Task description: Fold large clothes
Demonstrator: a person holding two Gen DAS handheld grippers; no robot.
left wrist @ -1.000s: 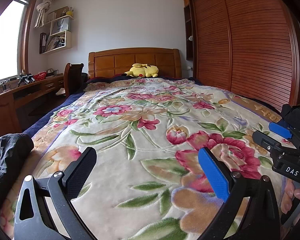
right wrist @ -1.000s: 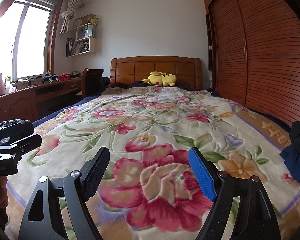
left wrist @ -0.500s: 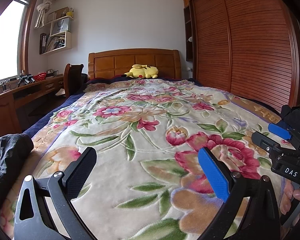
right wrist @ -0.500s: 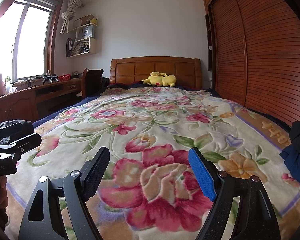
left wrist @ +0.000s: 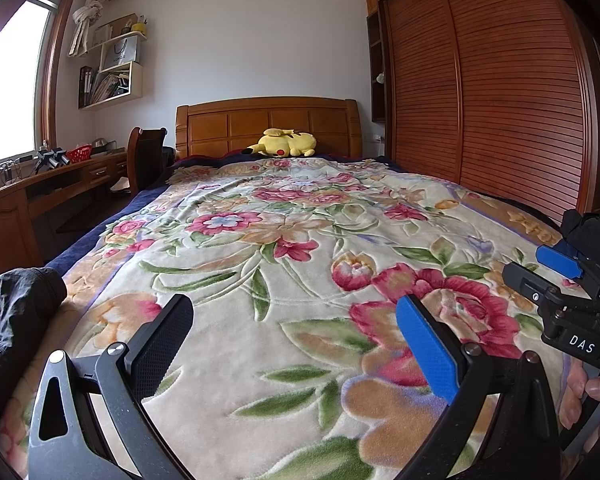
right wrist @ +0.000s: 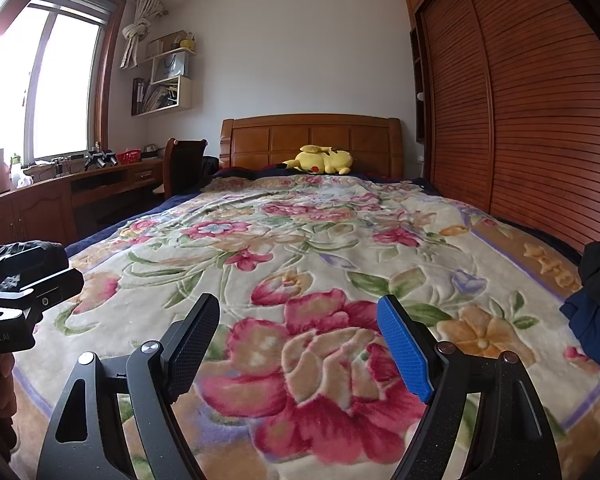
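Note:
A dark grey garment (left wrist: pixel 12 312) lies bunched at the bed's left edge, left of my left gripper (left wrist: pixel 296 328), which is open and empty above the floral blanket (left wrist: pixel 300 240). A pile of black and navy clothes (right wrist: pixel 596 300) lies at the bed's right edge, right of my right gripper (right wrist: pixel 300 328), also open and empty. The right gripper shows at the right of the left wrist view (left wrist: pixel 568 280). The left gripper's body shows at the left of the right wrist view (right wrist: pixel 20 288).
A yellow plush toy (left wrist: pixel 284 143) lies by the wooden headboard (left wrist: pixel 268 120). A louvred wardrobe (left wrist: pixel 500 92) runs along the right. A desk (left wrist: pixel 40 196) and chair (left wrist: pixel 146 160) stand on the left under the window.

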